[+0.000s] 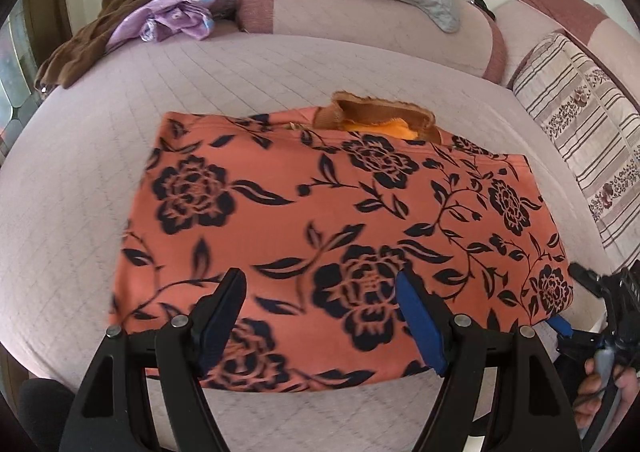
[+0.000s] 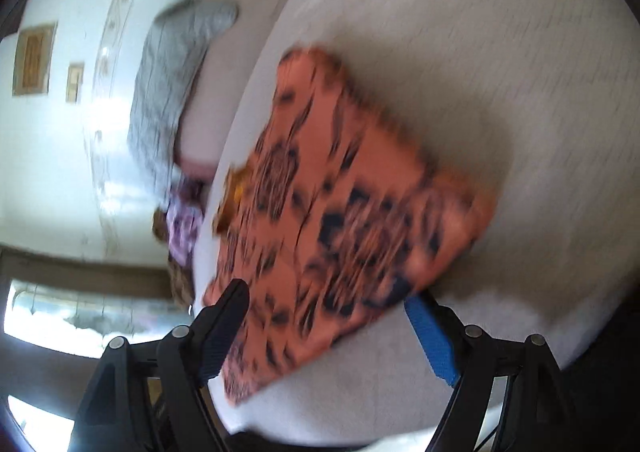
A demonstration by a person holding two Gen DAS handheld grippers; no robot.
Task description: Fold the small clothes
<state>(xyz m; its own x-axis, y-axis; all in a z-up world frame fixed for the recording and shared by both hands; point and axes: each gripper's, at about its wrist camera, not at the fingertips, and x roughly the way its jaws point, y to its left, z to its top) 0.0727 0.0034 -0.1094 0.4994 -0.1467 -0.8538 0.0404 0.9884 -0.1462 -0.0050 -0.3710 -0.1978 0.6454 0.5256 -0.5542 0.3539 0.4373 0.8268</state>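
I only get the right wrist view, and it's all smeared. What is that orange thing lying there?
Observer: An orange cloth garment printed with black roses. It lies flat on the pale quilted cover.
Operator: Where is the other hand-held gripper?
Observer: The left hand-held gripper is over the garment's near edge, jaws wide apart, with nothing pinched.
Operator: Is there anything off to the side?
Observer: A striped, flower-patterned cushion lies to the right of the garment.
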